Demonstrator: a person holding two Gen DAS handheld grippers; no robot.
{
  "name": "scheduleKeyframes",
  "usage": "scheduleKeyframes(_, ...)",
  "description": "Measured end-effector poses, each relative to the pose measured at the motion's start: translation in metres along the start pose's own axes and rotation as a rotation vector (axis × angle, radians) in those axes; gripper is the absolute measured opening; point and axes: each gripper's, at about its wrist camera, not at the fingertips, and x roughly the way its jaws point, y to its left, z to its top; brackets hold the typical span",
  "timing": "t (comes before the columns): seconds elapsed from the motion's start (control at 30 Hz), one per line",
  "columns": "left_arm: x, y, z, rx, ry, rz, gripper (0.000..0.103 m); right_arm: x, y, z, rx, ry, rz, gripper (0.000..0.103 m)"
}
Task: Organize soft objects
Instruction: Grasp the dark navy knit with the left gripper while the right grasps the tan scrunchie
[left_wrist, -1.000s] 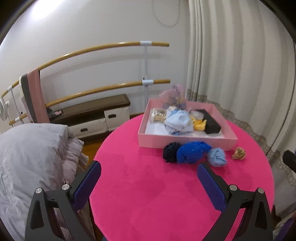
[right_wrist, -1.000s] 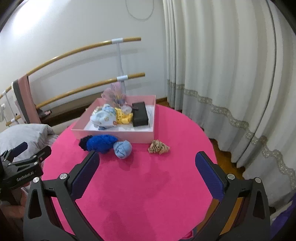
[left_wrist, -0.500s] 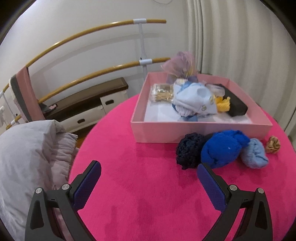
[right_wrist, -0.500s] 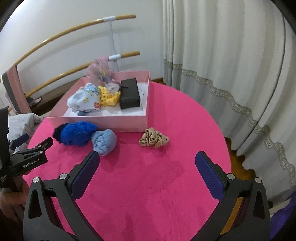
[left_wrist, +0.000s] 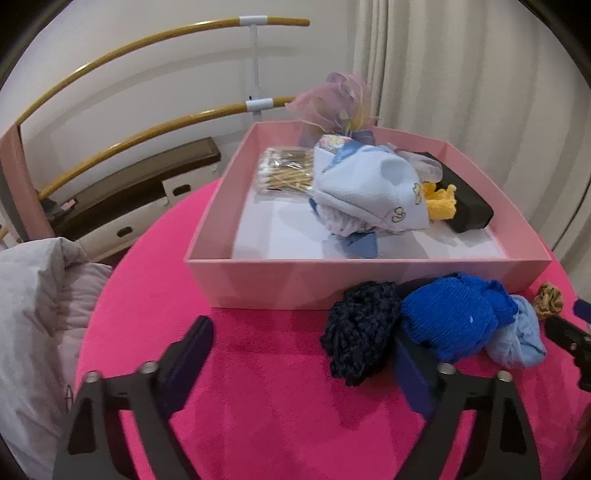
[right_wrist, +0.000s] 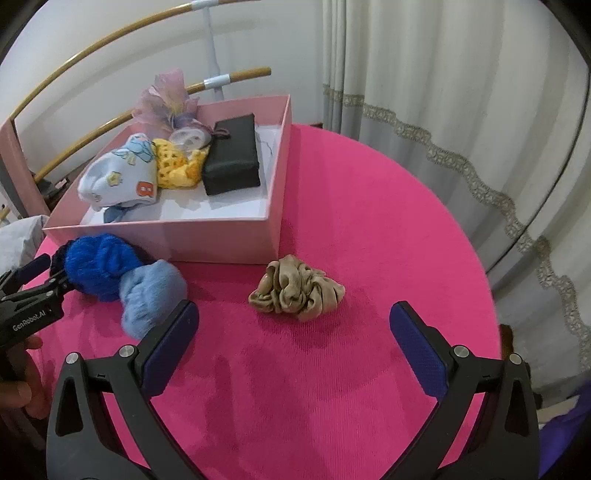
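Soft objects lie loose on the counter (right_wrist: 369, 206). Nearest, left gripper (left_wrist: 301, 363) fingers are closing, empty, beside the navy knit (left_wrist: 360, 332); right gripper (right_wrist: 291, 341) stands wide before the tan scrunchie (right_wrist: 297, 291). Beyond, the pink box (right_wrist: 221, 240) likely awaits them.

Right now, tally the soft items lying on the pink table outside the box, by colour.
Navy knit bundle: 1
Royal blue knit bundle: 1
Light blue bundle: 1
Tan scrunchie: 1
Total: 4
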Motion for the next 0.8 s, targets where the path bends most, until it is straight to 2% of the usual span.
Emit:
scheduleKeyframes(0.03,0.002,-0.001,0.000,0.000,0.006,-0.009,0.070,0.005,-0.001,0.000,0.002,0.005,0.000,0.103)
scheduleKeyframes(0.07,0.005,-0.001,0.001,-0.004,0.010,-0.024,0.061,0.007,-0.002,0.001,0.003,0.008,-0.001,0.103)
scheduleKeyframes(0.13,0.006,-0.001,0.001,-0.011,0.012,-0.047,0.053,0.013,-0.005,0.002,0.009,0.016,0.005,0.097)
scheduleKeyframes(0.2,0.007,0.000,0.000,-0.019,0.001,-0.059,0.037,0.019,-0.008,0.003,0.015,0.025,0.009,0.089)
scheduleKeyframes(0.3,0.004,0.003,-0.003,-0.029,-0.003,-0.074,0.023,0.024,-0.008,0.003,0.003,0.023,-0.008,0.080)
scheduleKeyframes(0.33,0.002,0.004,-0.004,-0.034,-0.003,-0.079,0.021,0.023,-0.009,0.003,0.001,0.021,-0.011,0.077)
scheduleKeyframes(0.4,-0.002,0.006,-0.006,-0.045,-0.007,-0.083,0.017,0.020,-0.011,0.003,0.009,0.011,-0.008,0.053)
scheduleKeyframes(0.47,-0.007,0.007,-0.010,-0.050,-0.009,-0.081,0.015,0.017,-0.015,0.002,0.015,0.006,-0.007,0.040)
scheduleKeyframes(0.6,-0.019,0.007,-0.016,-0.055,-0.016,-0.065,0.014,0.012,-0.021,-0.002,0.029,0.005,0.003,0.031)
scheduleKeyframes(0.8,-0.043,0.009,-0.030,-0.063,-0.028,-0.037,0.013,0.001,-0.022,-0.012,0.033,0.003,0.020,0.028)
